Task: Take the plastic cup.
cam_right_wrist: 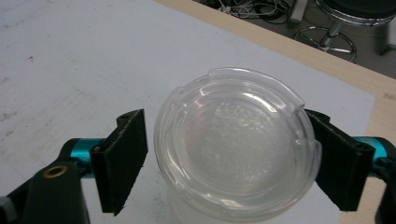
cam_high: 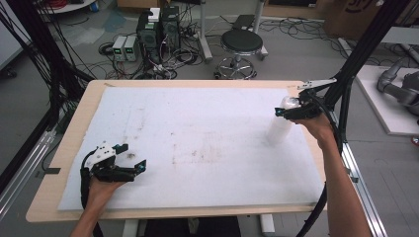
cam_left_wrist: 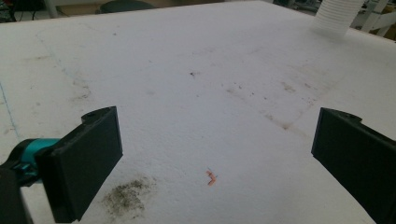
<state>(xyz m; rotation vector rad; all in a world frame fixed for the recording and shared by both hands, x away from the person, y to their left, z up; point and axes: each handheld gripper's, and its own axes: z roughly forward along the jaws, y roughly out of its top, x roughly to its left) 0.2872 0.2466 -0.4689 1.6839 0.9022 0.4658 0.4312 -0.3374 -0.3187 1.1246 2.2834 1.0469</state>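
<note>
The white foam mat (cam_high: pixel 197 143) covered my table. Near its far right edge stood a stack of clear plastic cups (cam_high: pixel 281 123). My right gripper (cam_right_wrist: pixel 224 158) straddled its top, jaws not clearly touching. My left gripper (cam_left_wrist: pixel 215 154) rested wide open, empty.

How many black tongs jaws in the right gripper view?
2. One jaw stands left of the clear cup stack, the other right of it, at the rim. The right tongs straddle the top cup; the left jaw looks just short of touching it.
</note>
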